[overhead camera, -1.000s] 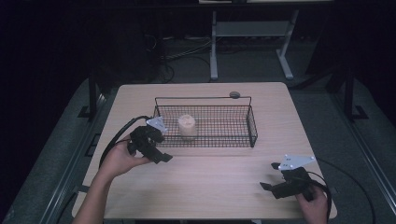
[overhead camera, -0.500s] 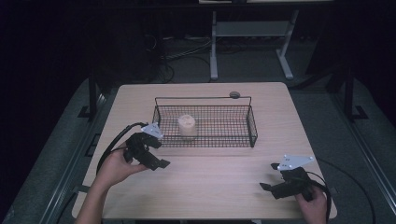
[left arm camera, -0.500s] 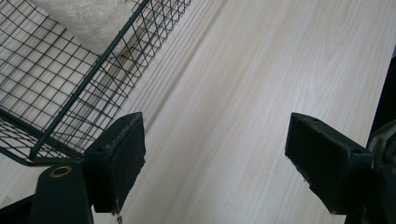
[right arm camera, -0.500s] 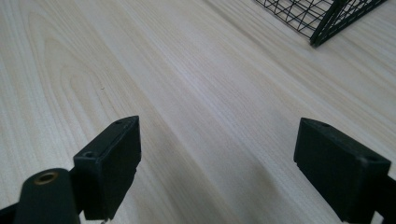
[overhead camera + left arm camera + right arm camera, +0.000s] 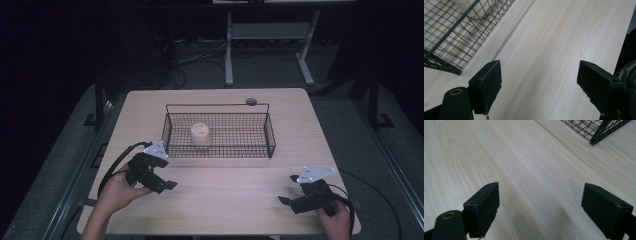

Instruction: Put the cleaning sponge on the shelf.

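A black wire basket [image 5: 217,105] stands mid-table with a cream, short cylindrical object [image 5: 200,135] inside its left half. My left gripper [image 5: 166,184] hovers low over the table, near and left of the basket's front left corner. Its jaws are open, have just widened slightly, and have bare wood between them. In the left gripper view [image 5: 539,85] the basket [image 5: 446,37] and the pale object [image 5: 471,7] lie at the upper left. My right gripper [image 5: 286,200] rests at the table's near right, open and empty. The right gripper view [image 5: 540,207] catches a basket corner [image 5: 596,127].
A small dark round object [image 5: 251,101] lies on the light wood table [image 5: 225,200] just behind the basket's back rim. Cables trail from both grippers toward the near table edge. A metal stand [image 5: 270,35] and dark floor lie beyond the far edge.
My left hand has drawn back from the basket's front left corner toward the near left of the table and sunk a little. The right gripper has stayed put.
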Tool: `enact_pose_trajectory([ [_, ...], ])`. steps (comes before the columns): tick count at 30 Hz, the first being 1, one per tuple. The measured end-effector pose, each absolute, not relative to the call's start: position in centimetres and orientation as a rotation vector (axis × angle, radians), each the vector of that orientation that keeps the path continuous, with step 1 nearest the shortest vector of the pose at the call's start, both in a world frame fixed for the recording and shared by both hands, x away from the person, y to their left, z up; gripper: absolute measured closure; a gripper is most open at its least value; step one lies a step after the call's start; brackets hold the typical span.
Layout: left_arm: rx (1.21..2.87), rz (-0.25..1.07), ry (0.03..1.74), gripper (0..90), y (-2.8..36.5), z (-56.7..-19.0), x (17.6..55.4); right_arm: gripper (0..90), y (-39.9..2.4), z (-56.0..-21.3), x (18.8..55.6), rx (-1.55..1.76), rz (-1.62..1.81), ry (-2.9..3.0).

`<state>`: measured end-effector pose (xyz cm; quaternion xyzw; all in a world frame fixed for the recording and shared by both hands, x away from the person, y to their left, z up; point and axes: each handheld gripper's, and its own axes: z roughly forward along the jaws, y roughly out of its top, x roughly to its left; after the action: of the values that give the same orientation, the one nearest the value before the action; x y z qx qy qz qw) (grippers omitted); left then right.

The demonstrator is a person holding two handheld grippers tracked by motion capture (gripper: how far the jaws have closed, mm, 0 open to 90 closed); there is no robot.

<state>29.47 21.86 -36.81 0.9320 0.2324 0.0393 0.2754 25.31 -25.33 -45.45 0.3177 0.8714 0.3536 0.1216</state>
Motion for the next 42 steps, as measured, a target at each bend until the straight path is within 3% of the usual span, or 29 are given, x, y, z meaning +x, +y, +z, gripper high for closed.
enact_pose_trajectory([
  [23, 2.448, 0.154, 0.714, 19.0, 26.1, -38.1, 24.6, 14.3, -25.3, -45.1, 24.8, 0.936, 1.064, 2.508],
  [42, 2.440, 0.159, 0.749, 18.9, 27.7, -38.5, 23.1, 14.3, -25.3, -44.9, 24.5, 0.957, 1.078, 2.492],
])
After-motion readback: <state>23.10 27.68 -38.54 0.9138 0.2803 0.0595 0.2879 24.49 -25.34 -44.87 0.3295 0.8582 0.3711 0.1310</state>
